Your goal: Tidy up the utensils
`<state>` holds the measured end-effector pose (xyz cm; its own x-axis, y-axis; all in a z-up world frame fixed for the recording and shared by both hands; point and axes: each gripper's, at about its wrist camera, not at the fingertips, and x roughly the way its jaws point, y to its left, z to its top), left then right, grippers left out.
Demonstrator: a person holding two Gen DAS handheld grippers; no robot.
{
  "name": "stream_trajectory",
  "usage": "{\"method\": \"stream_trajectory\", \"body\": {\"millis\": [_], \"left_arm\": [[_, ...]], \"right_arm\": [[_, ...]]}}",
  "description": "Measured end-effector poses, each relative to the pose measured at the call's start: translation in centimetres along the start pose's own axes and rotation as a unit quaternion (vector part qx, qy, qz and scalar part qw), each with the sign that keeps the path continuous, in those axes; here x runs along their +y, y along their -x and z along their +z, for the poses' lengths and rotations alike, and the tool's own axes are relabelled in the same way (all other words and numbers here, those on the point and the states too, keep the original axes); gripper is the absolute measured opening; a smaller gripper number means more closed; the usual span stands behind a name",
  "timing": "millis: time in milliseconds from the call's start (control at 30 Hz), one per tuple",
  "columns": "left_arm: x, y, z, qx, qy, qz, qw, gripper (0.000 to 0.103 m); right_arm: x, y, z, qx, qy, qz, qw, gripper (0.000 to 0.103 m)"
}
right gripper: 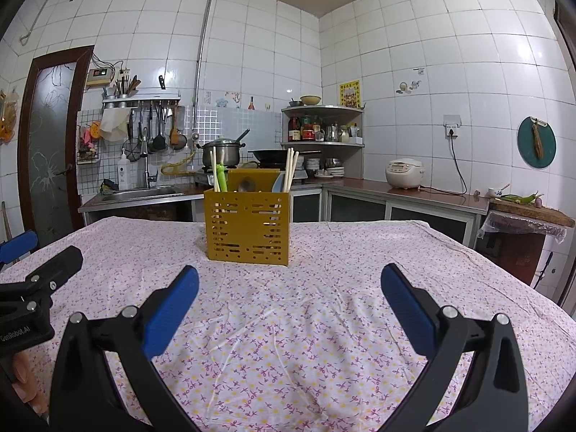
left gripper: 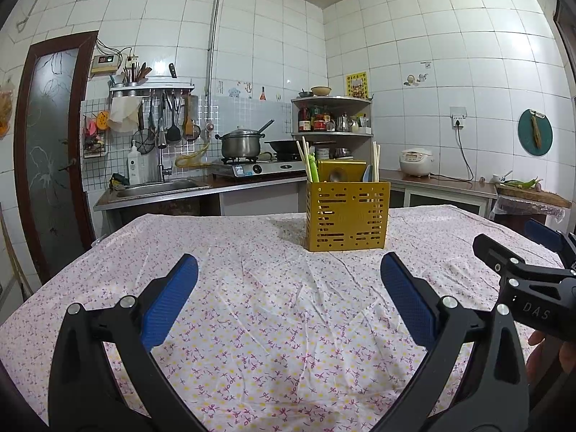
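A yellow perforated utensil holder point(left gripper: 347, 216) stands upright on the floral tablecloth point(left gripper: 252, 306), toward its far side. It holds pale chopsticks point(left gripper: 305, 160), a green utensil point(left gripper: 312, 167), a metal spoon and a blue spoon. In the right wrist view the holder point(right gripper: 247, 226) is ahead and left of centre. My left gripper point(left gripper: 289, 270) is open and empty, well short of the holder. My right gripper point(right gripper: 289, 280) is open and empty too. Each gripper shows at the edge of the other's view: the right one point(left gripper: 522, 270), the left one point(right gripper: 36, 280).
Behind the table point(right gripper: 360, 270) runs a kitchen counter with a sink point(left gripper: 162, 187), a stove with a pot point(left gripper: 240, 144) and wok, a corner shelf of bottles point(left gripper: 331, 118), and a rice cooker point(left gripper: 416, 162). A cutting board with green peppers point(right gripper: 522, 199) sits at the right.
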<state>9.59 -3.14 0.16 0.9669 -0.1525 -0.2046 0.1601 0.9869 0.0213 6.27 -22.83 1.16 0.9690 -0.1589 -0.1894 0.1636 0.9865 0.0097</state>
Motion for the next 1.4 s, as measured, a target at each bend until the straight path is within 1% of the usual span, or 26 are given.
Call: {"method": "stream_trajectory", "body": {"millis": [1400], "left_arm": [[0.06, -0.54, -0.3, 0.009, -0.001, -0.003, 0.9999, 0.098]], "right_arm": [[-0.4, -0.08, 0.14, 0.003, 0.002, 0.0, 1.0, 0.099]]}}
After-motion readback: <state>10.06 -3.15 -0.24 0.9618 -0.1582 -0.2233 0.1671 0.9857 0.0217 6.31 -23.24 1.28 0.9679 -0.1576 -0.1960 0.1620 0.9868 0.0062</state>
